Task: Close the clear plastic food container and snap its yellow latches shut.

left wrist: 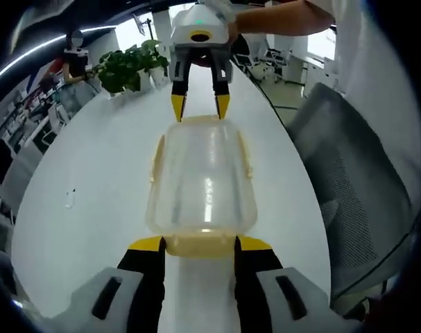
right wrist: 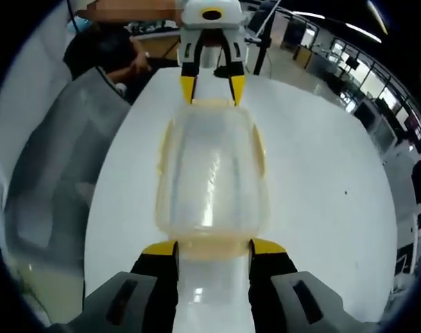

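Left gripper view: the left gripper is standing open, its yellow tips flanking the near end latch of the clear plastic container on the white table. Beyond the container, potted plants; beside it, a grey mesh chair.

Right gripper view: the right gripper is likewise standing open, bracketing the container's opposite yellow latch.

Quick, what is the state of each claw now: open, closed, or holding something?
Left claw: open, jaws at either side of the container's end latch, not clamped.
Right claw: open, jaws at either side of the opposite end latch, not clamped.
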Action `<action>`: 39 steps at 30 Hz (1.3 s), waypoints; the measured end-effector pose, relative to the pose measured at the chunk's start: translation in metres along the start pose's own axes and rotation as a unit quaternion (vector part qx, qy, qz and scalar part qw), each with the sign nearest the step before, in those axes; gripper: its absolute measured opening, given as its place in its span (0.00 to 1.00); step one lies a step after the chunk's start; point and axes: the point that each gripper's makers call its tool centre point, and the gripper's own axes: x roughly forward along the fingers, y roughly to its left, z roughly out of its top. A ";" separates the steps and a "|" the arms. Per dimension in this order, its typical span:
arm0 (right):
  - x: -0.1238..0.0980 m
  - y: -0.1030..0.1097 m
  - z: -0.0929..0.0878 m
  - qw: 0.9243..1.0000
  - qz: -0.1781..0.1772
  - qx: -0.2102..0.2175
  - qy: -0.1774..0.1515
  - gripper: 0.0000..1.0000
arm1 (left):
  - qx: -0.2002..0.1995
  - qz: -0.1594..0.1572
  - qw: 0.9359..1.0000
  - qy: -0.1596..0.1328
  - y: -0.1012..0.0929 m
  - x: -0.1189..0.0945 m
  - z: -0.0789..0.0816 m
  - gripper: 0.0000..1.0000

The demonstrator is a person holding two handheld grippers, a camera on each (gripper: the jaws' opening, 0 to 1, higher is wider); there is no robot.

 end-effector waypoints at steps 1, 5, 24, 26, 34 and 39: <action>-0.002 0.000 -0.002 1.000 0.000 0.001 -0.001 0.38 | 0.001 0.000 1.000 -0.001 0.001 0.002 0.002 0.38; -0.008 -0.001 -0.014 1.000 -0.002 0.005 0.005 0.38 | 0.006 -0.002 1.000 -0.006 0.003 0.009 0.014 0.38; -0.029 -0.008 -0.058 1.000 -0.005 0.021 0.019 0.38 | 0.018 -0.010 1.000 -0.018 0.014 0.039 0.051 0.38; -0.030 -0.008 -0.062 1.000 -0.002 0.023 0.020 0.38 | 0.014 -0.012 1.000 -0.020 0.013 0.042 0.053 0.38; -0.035 -0.007 -0.077 0.999 0.002 0.027 0.026 0.38 | 0.015 -0.016 0.999 -0.024 0.013 0.056 0.064 0.38; -0.039 -0.006 -0.086 0.999 0.004 0.031 0.030 0.38 | 0.014 -0.021 0.999 -0.023 0.013 0.064 0.069 0.38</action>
